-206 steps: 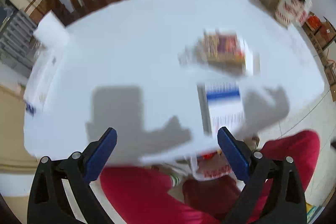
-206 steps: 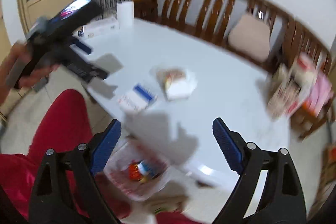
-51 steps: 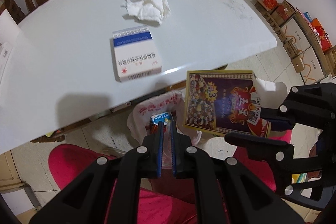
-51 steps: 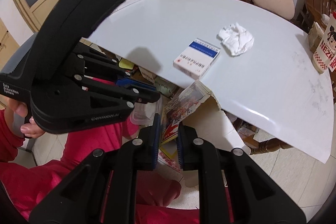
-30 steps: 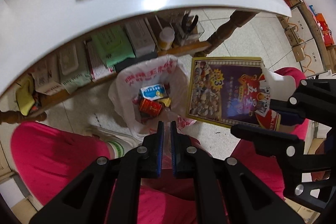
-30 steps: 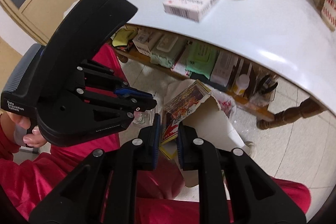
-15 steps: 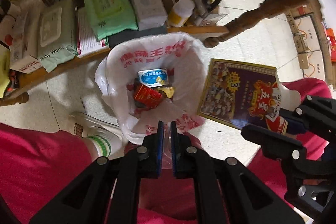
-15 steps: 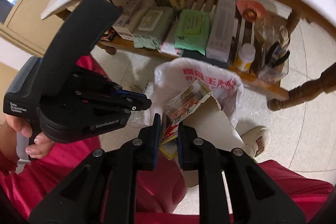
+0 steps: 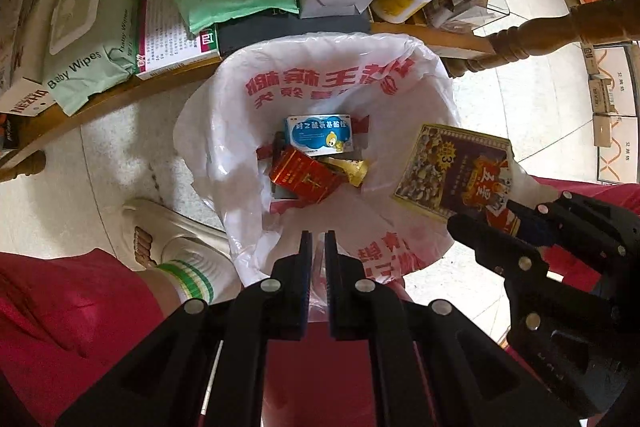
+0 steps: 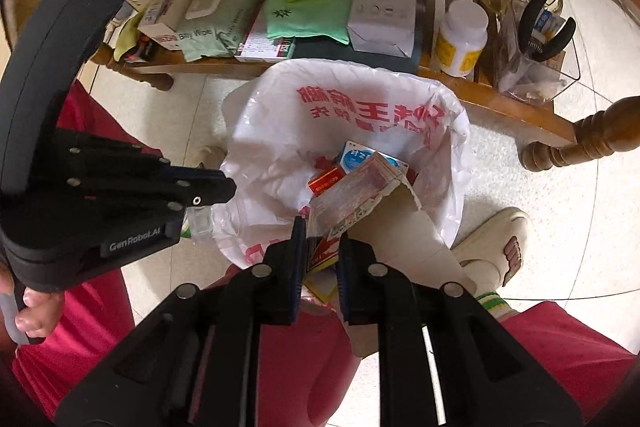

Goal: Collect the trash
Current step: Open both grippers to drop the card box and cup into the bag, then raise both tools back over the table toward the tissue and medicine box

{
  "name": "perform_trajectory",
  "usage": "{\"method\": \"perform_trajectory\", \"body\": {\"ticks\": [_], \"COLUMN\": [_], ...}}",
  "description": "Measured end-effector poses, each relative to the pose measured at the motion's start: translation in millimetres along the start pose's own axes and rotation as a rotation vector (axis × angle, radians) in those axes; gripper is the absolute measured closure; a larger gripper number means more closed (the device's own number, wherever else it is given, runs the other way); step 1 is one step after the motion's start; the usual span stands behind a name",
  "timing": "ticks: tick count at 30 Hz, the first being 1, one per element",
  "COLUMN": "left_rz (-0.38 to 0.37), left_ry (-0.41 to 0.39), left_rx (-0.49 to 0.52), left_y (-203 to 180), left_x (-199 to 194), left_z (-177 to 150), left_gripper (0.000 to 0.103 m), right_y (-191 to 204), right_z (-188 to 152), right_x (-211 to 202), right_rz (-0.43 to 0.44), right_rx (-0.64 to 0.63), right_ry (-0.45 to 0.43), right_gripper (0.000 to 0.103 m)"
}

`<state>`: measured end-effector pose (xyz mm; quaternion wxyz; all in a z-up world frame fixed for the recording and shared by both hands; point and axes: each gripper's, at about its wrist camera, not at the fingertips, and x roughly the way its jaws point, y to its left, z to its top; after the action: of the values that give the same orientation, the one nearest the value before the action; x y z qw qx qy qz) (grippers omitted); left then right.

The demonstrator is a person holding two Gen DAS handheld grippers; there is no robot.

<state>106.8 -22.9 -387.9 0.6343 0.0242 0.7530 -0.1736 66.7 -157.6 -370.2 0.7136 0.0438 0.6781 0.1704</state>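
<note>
My left claw is clamped on the near rim of the white trash bag, pinching the plastic. My right claw is clamped on the flat printed box, hanging tilted over the bag's mouth. In the bag: a blue box, a red pack.

Flattened colourful carton, purple-and-gold print, tilted over right rim of white bag. Bag open on floor, red lettering; inside lie blue box, red packet, gold wrapper.
</note>
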Motion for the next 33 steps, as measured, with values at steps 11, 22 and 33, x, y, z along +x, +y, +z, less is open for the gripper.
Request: {"method": "perform_trajectory", "body": {"ticks": [11,22,33], "left_rz": [0.014,0.049,0.063], "left_ry": [0.031,-0.007,-0.085], "left_rx": [-0.095,-0.076,-0.120], "left_y": [15,10,12], "left_x": [15,9,-41], "left_z": [7,6,-24], "left_gripper": [0.051,0.037,0.018], "right_y": [-4,-5,1], "right_z": [4,5,-5], "right_x": [6,5,-48], "right_rz": [-0.010,0.008,0.015], "right_rx": [0.029,0.046,0.062], "right_ry": [-0.013,-0.031,-0.115], "right_gripper": [0.056,0.055,0.021]}}
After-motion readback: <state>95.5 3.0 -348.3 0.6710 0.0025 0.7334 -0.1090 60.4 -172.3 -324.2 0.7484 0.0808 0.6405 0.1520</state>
